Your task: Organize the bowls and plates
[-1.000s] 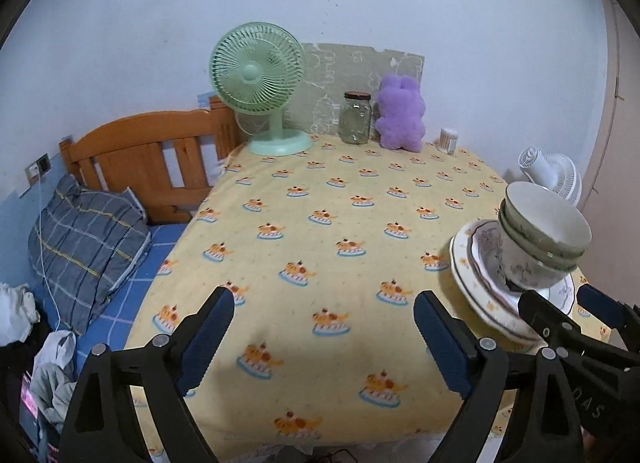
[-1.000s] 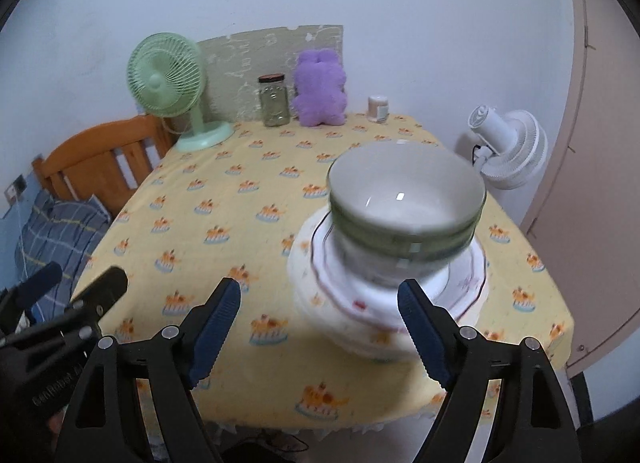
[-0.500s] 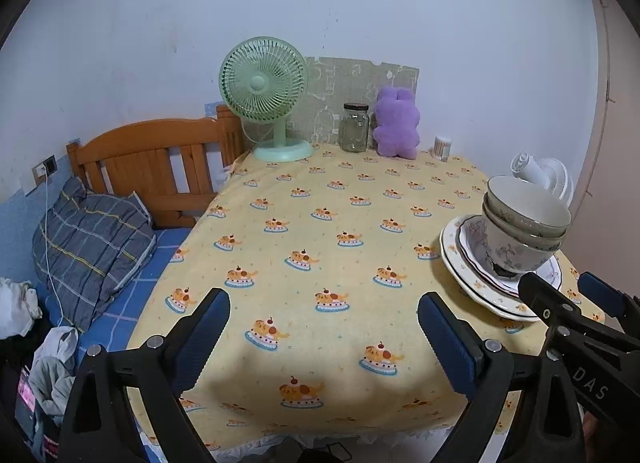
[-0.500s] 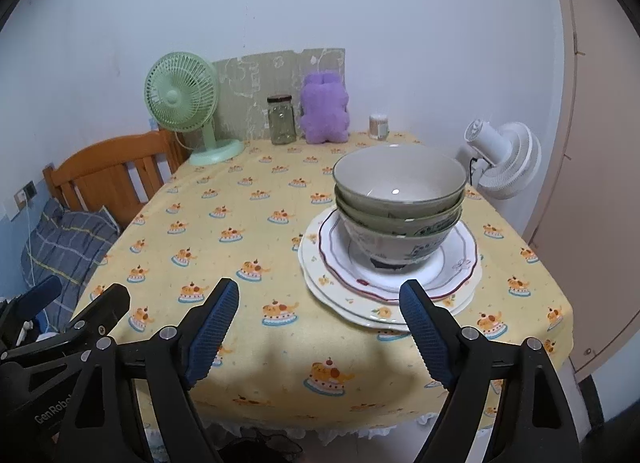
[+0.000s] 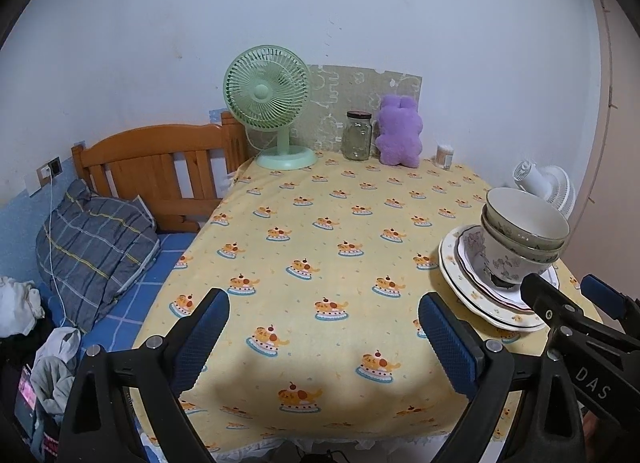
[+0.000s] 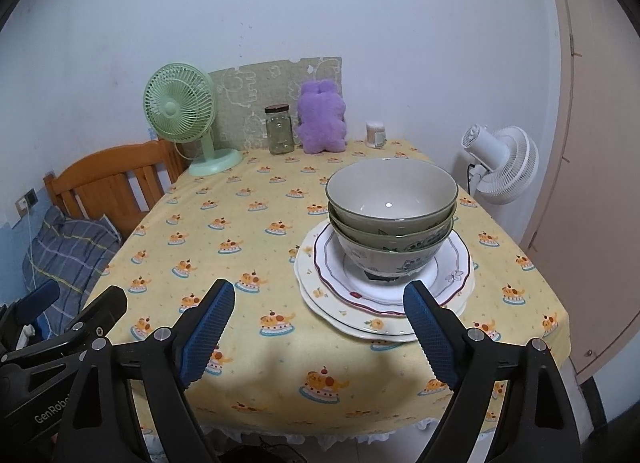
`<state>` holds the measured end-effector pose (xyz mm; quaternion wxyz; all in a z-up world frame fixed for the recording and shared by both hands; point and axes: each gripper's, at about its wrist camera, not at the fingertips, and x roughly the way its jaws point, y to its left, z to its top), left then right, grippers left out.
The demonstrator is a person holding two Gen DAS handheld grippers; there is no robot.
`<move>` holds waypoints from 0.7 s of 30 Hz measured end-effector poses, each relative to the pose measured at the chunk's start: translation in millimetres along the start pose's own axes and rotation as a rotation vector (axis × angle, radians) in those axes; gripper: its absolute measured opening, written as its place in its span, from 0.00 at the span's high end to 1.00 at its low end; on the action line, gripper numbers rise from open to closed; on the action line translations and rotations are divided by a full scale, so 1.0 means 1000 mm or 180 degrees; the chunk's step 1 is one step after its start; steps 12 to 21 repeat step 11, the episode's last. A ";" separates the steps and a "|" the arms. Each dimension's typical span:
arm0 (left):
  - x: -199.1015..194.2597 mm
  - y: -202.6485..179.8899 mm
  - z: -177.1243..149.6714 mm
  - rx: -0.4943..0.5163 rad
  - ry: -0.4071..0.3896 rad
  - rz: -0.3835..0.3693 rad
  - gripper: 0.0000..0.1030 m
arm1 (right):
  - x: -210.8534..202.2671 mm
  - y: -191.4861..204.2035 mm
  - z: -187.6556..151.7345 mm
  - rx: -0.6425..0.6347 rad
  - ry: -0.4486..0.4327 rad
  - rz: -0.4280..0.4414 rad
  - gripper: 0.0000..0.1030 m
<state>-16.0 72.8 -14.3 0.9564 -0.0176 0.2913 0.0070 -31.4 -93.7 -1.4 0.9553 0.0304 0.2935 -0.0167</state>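
Note:
Three nested bowls point(image 6: 391, 215) stand on a stack of plates point(image 6: 340, 295) at the front right of the table point(image 6: 240, 223). The top two bowls are green outside; the bottom one is white with a floral print. The bowls point(image 5: 520, 235) and plates point(image 5: 452, 259) also show in the left wrist view, at the right. My right gripper point(image 6: 320, 327) is open and empty, just short of the plates' near rim. My left gripper point(image 5: 324, 335) is open and empty over the table's front edge, left of the stack.
At the table's far edge stand a green fan point(image 6: 180, 119), a glass jar point(image 6: 279, 135), a purple plush point(image 6: 322, 123) and a small white container point(image 6: 375, 134). A bed with a wooden headboard point(image 5: 160, 171) lies left. A white fan point(image 6: 500, 163) stands right.
Both grippers have drawn back from the table and away from the stack, which now looks smaller and farther off. The bowls and plates stay put. Both grippers stayed open.

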 end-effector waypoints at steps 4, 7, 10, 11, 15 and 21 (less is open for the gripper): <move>-0.001 0.001 0.000 -0.0021 -0.0002 0.0000 0.06 | -0.001 0.001 0.000 -0.0012 -0.0002 0.0006 0.14; -0.001 0.002 0.000 -0.0024 0.0000 0.0004 0.05 | -0.001 0.001 0.001 -0.0009 0.0005 0.0004 0.14; -0.002 0.002 0.000 -0.0027 -0.0001 0.0003 0.05 | -0.002 0.001 0.001 -0.0009 0.0019 -0.0002 0.14; -0.003 0.002 0.000 -0.0028 -0.0004 0.0006 0.05 | -0.002 0.001 0.001 -0.0011 0.0022 -0.0004 0.14; -0.003 0.002 0.000 -0.0028 -0.0004 0.0006 0.05 | -0.002 0.001 0.001 -0.0011 0.0022 -0.0004 0.14; -0.003 0.002 0.000 -0.0028 -0.0004 0.0006 0.05 | -0.002 0.001 0.001 -0.0011 0.0022 -0.0004 0.14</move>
